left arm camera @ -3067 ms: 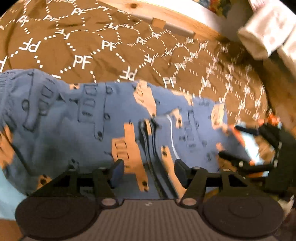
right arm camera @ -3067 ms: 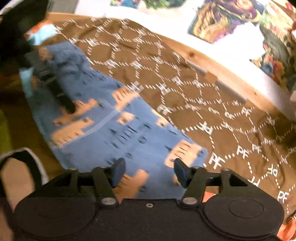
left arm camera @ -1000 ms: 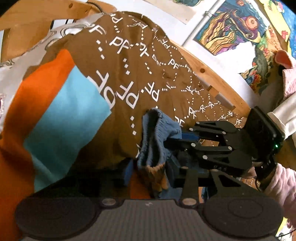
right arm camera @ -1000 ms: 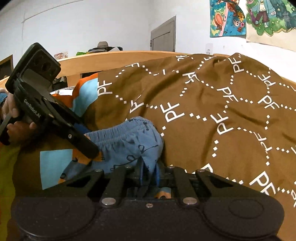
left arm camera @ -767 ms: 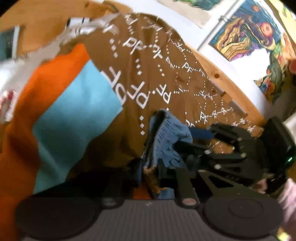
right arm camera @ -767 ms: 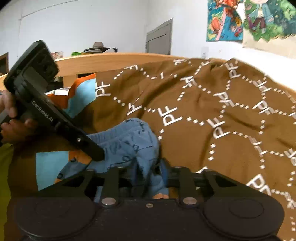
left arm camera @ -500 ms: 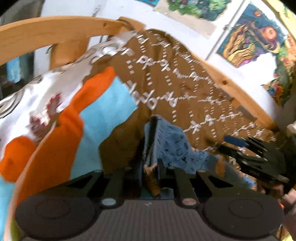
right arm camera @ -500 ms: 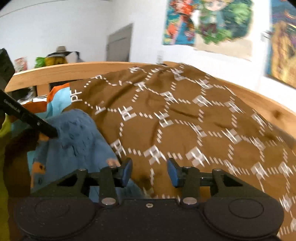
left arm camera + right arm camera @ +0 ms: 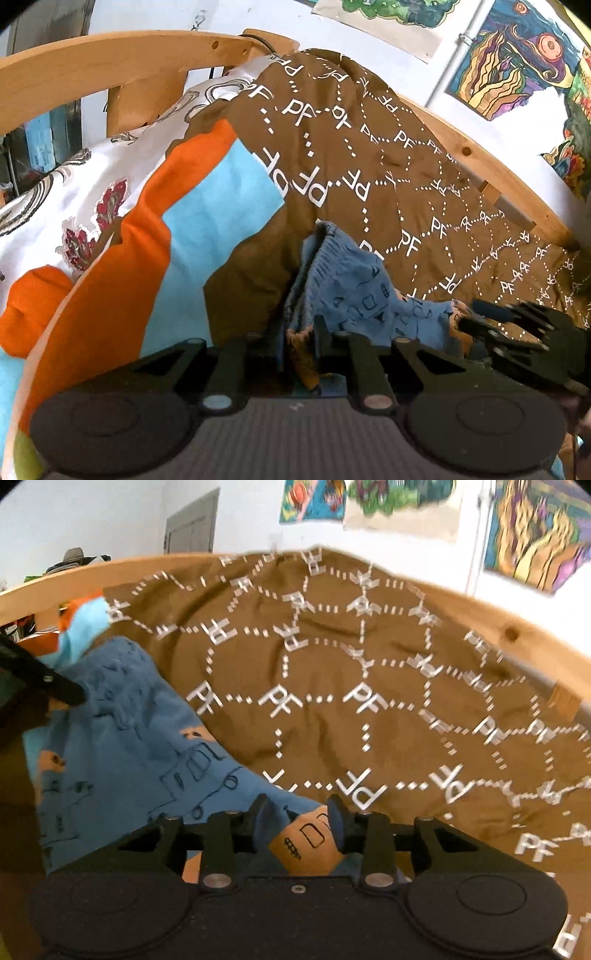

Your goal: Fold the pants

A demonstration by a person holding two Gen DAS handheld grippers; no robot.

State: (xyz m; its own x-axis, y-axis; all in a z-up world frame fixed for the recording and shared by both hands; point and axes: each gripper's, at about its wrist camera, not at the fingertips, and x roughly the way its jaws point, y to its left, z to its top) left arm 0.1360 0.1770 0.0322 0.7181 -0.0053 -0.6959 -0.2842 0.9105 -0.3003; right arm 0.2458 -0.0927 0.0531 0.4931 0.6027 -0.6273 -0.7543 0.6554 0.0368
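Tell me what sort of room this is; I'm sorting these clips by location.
Most likely a child's bedroom. A wooden bed frame curves round a brown PF-print bedspread, colourful drawings are stuck to the white wall, and small blue patterned pants lie on the bed.

1. Left wrist view sits low and close over the brown PF-print blanket (image 9: 369, 155), facing the wooden bed frame (image 9: 122, 62).
2. Right wrist view, equally close, faces the same blanket (image 9: 332, 664) and frame (image 9: 517, 627).
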